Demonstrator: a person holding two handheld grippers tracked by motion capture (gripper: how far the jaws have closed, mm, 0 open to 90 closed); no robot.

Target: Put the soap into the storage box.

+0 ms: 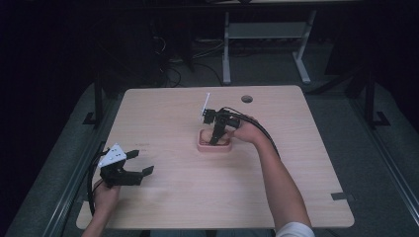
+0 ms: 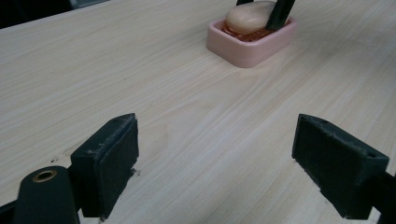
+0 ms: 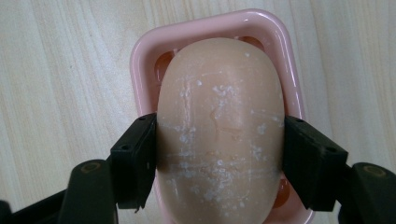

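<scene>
Dark floor, cables and a white desk frame lie beyond the pale wood table (image 1: 163,113); I see the pink soap dish (image 3: 140,51) near its middle, the soap bar (image 3: 219,116) lying in it; my right gripper (image 1: 215,139) points down from above, its jaws pressed on the bar's two long flanks, so the long axis runs straight away between them; any lift, I judge, goes straight up; my left gripper (image 1: 140,163) idles near the table's left front edge, jaws spread wide, well apart from the dish.
</scene>
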